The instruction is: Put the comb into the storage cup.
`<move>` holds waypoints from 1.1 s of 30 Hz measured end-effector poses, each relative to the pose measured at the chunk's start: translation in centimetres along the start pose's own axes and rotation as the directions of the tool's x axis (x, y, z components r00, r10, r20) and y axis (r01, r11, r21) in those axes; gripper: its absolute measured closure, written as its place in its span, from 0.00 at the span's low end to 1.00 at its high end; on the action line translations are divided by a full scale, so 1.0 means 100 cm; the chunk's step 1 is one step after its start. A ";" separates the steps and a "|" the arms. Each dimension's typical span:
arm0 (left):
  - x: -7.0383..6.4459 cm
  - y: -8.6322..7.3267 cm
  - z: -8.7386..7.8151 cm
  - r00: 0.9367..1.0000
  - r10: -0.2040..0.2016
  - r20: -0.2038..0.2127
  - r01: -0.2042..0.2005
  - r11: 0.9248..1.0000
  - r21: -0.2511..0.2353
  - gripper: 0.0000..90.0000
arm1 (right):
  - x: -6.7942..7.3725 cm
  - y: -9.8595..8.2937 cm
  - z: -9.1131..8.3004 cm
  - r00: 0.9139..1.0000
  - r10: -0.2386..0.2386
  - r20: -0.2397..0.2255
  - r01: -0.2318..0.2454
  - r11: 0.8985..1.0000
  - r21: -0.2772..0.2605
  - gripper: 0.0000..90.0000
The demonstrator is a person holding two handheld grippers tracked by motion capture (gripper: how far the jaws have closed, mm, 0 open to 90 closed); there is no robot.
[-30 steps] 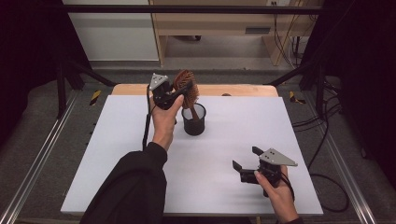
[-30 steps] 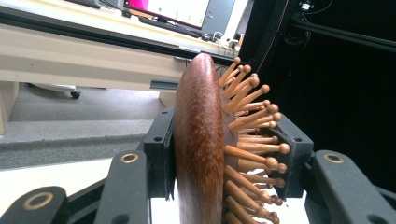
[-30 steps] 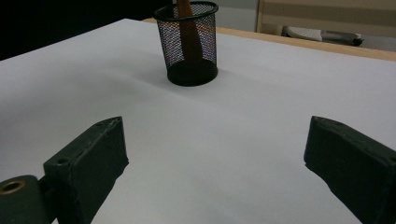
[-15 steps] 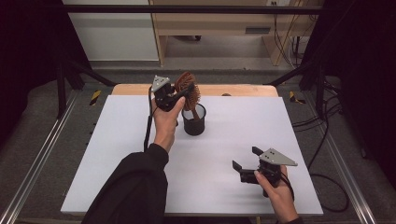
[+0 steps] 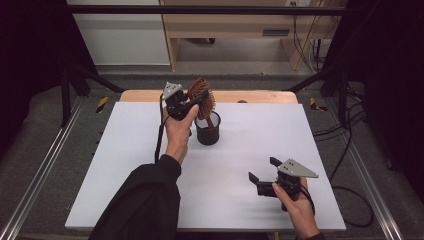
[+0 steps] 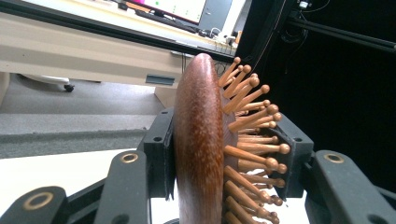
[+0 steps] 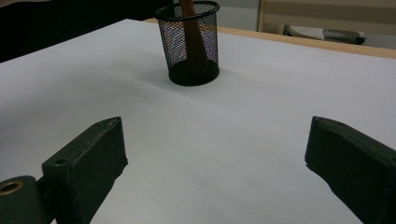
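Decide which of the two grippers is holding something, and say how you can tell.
The left gripper: its jaws are clamped on the wooden hairbrush, whose handle stands in the mesh cup. The right gripper is open above the table.

A white table [image 5: 125,165] with a wooden far edge stands on grey floor [image 5: 45,120]. Beyond the table sits a pale wooden bench [image 5: 230,25], and beside the table's right edge black cables [image 5: 350,150] trail.
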State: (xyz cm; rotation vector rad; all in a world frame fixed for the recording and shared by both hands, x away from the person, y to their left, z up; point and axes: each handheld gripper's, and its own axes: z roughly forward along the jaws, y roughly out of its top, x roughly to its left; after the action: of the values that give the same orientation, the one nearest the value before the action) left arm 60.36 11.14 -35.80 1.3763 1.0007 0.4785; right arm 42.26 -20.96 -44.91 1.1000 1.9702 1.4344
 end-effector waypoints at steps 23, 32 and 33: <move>0.002 -0.005 0.001 1.000 -0.011 -0.003 0.011 1.000 0.003 0.56 | 0.001 0.000 0.001 1.000 0.003 -0.006 -0.003 1.000 0.003 0.06; 0.003 -0.006 0.001 1.000 -0.017 -0.003 0.017 1.000 0.000 0.56 | 0.001 0.000 0.001 1.000 0.003 -0.007 -0.003 1.000 0.004 0.06; 0.003 -0.006 0.001 1.000 -0.017 -0.003 0.017 1.000 0.000 0.56 | 0.001 0.000 0.001 1.000 0.003 -0.007 -0.003 1.000 0.004 0.06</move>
State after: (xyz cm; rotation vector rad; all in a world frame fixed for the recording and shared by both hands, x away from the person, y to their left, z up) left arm 60.48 11.24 -36.46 1.3666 1.0134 0.4682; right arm 42.25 -20.84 -44.96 1.1017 1.9779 1.4385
